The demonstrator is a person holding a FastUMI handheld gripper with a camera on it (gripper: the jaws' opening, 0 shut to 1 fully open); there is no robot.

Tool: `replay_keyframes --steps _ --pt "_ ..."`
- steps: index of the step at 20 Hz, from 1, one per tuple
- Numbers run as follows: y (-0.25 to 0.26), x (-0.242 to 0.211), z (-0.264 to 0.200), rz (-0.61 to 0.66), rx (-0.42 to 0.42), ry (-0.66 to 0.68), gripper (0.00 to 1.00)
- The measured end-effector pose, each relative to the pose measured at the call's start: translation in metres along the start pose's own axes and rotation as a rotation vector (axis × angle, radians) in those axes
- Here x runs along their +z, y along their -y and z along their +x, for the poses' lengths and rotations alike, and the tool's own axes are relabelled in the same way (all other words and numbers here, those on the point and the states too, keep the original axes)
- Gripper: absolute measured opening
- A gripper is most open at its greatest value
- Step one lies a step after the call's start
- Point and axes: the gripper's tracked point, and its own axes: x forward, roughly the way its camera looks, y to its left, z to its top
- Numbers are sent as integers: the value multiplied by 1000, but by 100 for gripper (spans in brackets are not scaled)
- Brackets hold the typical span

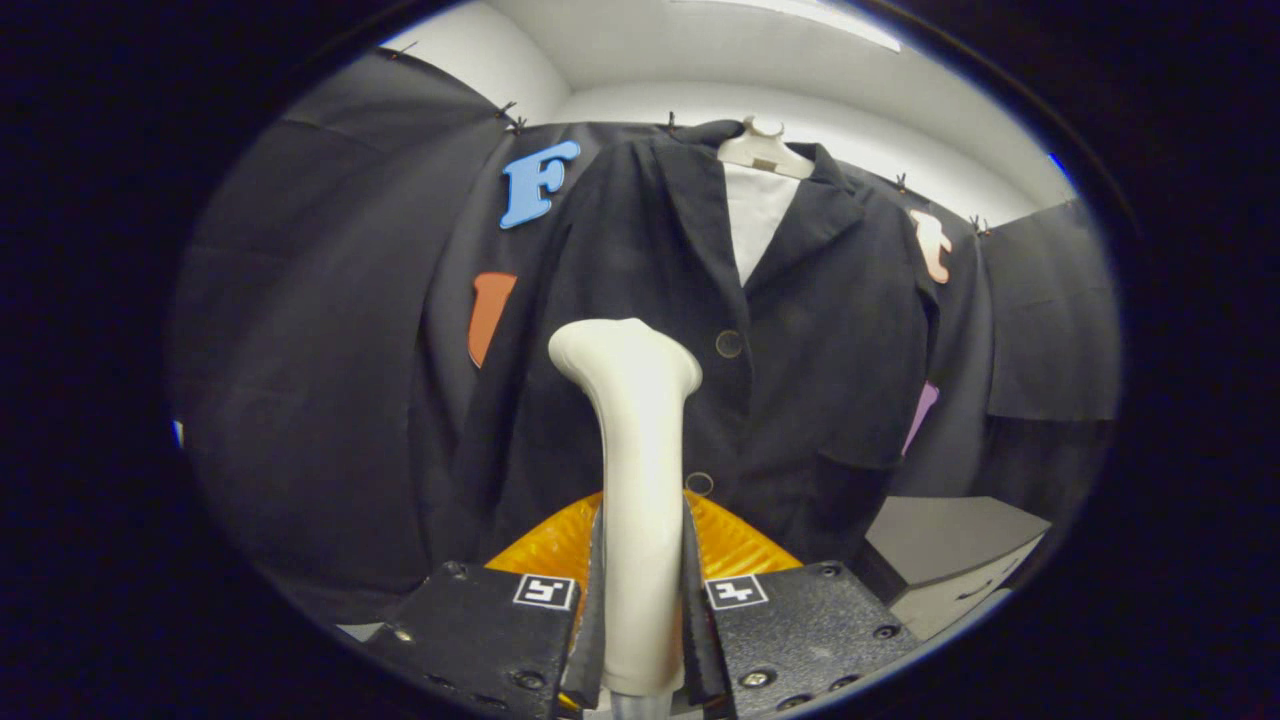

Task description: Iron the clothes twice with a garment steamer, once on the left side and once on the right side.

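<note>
A dark jacket (800, 340) hangs on a white hanger (765, 150) against the booth's wall, with a white lining showing at its collar and two buttons down its front. My gripper (640, 600) is shut on the cream-white handle of the garment steamer (635, 440), both fingers (595, 600) pressing its sides. The steamer's head stands upright just ahead of the fingers, in front of the jacket's left half, near the button line. Whether the head touches the cloth I cannot tell.
An orange ribbed piece (740, 545) sits behind the steamer handle just above the fingers. A light grey cabinet or table corner (950, 560) stands low beside the jacket's right hem. Black cloth covers the wall on both sides.
</note>
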Motion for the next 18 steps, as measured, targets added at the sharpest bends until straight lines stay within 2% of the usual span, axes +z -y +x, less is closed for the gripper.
replay_keyframes --steps 8,18 --pt "-4 -45 -4 -36 55 -98 34" --pt "-4 -130 -33 -73 89 -251 34"
